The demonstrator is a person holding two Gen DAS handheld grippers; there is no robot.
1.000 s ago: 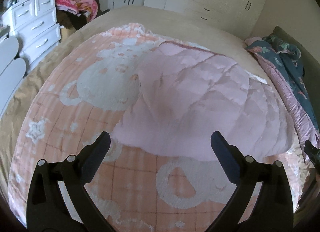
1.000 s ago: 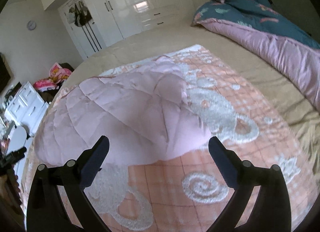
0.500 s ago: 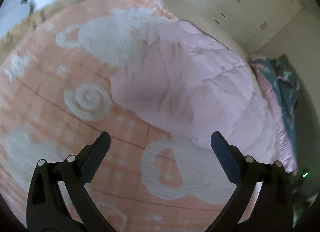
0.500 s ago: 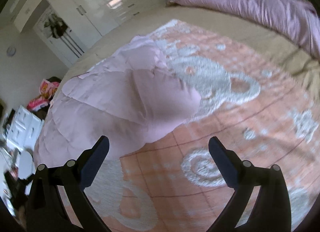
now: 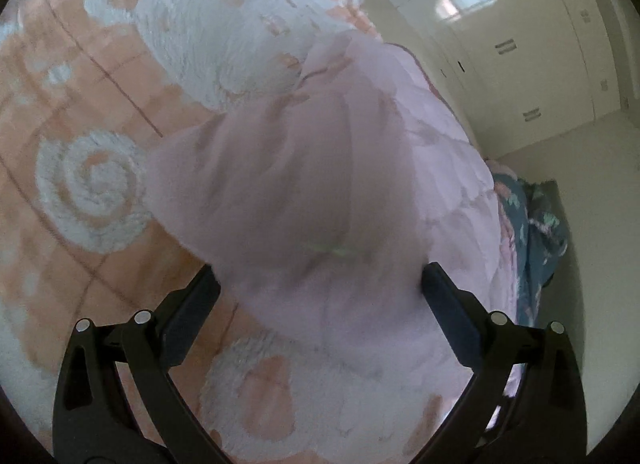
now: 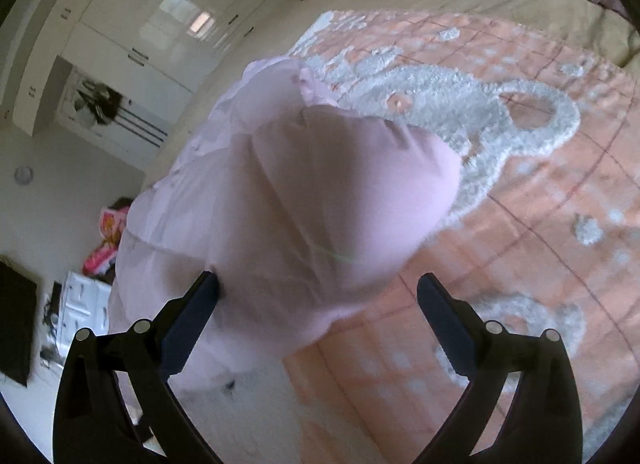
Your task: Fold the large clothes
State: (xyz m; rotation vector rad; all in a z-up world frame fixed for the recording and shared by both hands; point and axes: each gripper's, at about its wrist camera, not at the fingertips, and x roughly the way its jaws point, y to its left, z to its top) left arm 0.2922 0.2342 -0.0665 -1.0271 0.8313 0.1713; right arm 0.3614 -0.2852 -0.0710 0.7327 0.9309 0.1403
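Both claws, left (image 5: 318,284) and right (image 6: 318,284), spread wide, are now being pushed right up to the coat (image 5: 320,184), so a grab's probably coming

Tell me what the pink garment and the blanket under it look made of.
Pink garment: seemingly padded, quilted synthetic shell, smooth with a slight sheen; stitched puffy panels show. Blanket: plush fleece or chenille, matte; its white motifs stand up tufted above the peach grid.
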